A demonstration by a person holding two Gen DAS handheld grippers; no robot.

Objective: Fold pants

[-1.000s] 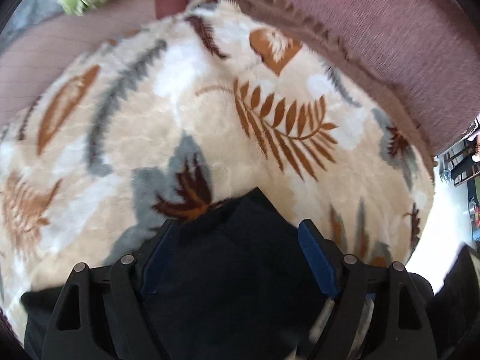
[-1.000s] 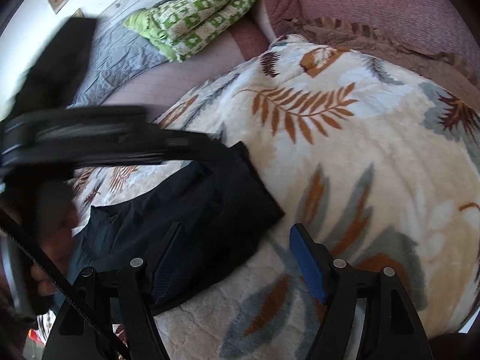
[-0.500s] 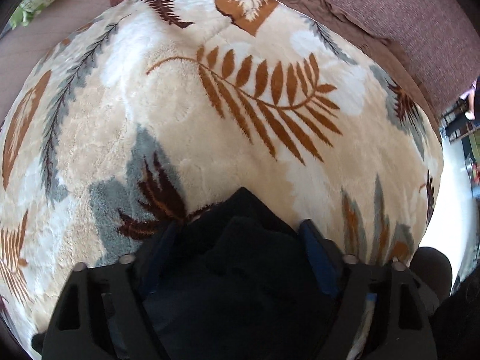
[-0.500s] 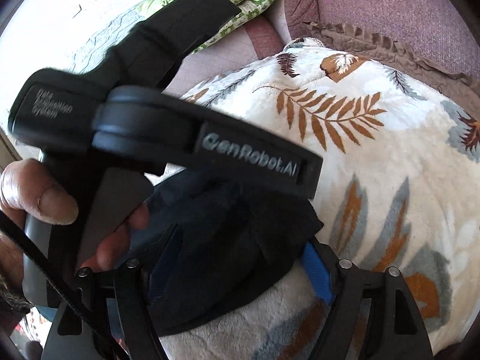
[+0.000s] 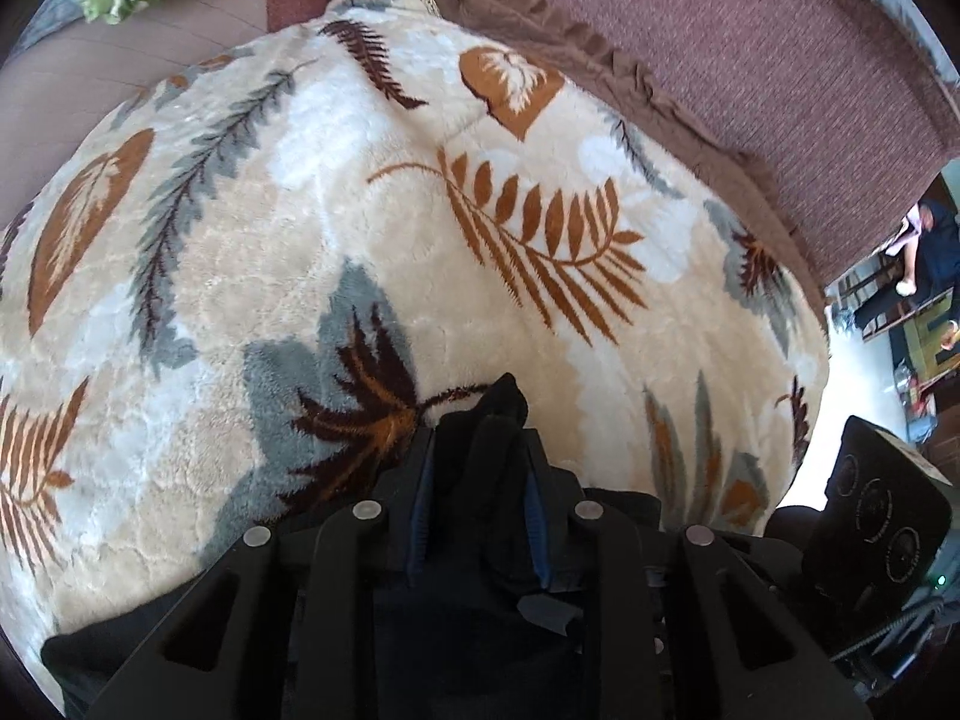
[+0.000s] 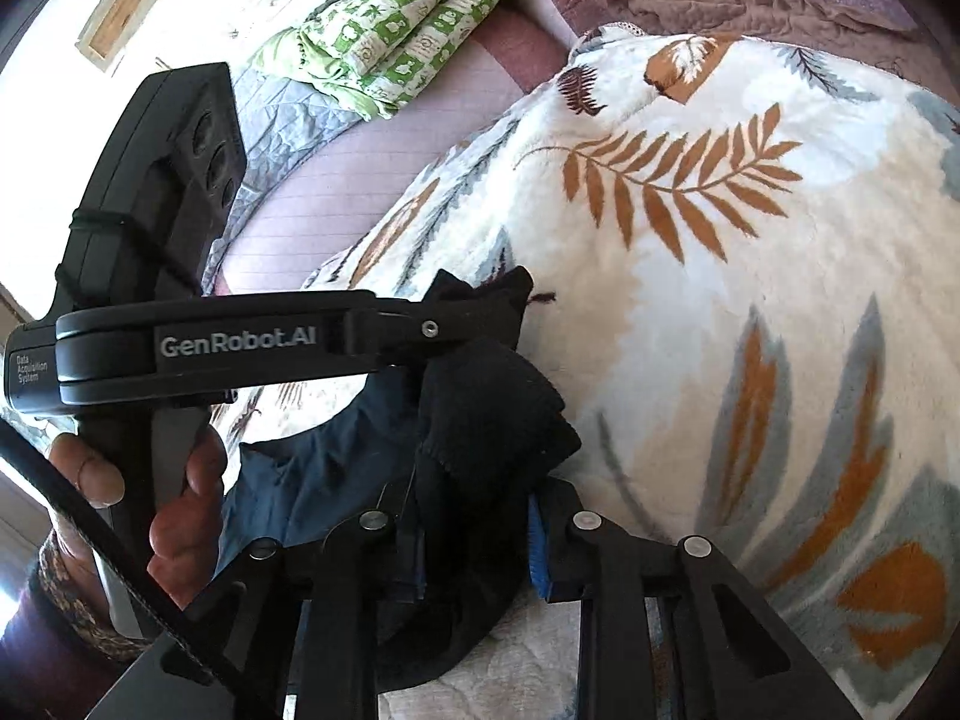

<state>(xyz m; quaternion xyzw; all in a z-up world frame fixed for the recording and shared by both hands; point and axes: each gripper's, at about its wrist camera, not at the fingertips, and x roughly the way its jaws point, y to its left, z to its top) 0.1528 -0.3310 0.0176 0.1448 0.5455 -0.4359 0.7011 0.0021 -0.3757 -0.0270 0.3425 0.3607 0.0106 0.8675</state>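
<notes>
Both jaws closed on pants (image 5: 480, 450) (right view seemingly shows hand (image 6: 180, 480)).

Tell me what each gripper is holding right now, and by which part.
Both hold the dark pants: the left gripper pinches a bunched corner, and the right gripper clamps a thick fold beside it.

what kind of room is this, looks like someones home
Most likely a bedroom or living area in a home. The dark pants lie on a plush leaf-print blanket spread over a mauve bed or sofa surface, with a folded green patterned quilt behind.
</notes>
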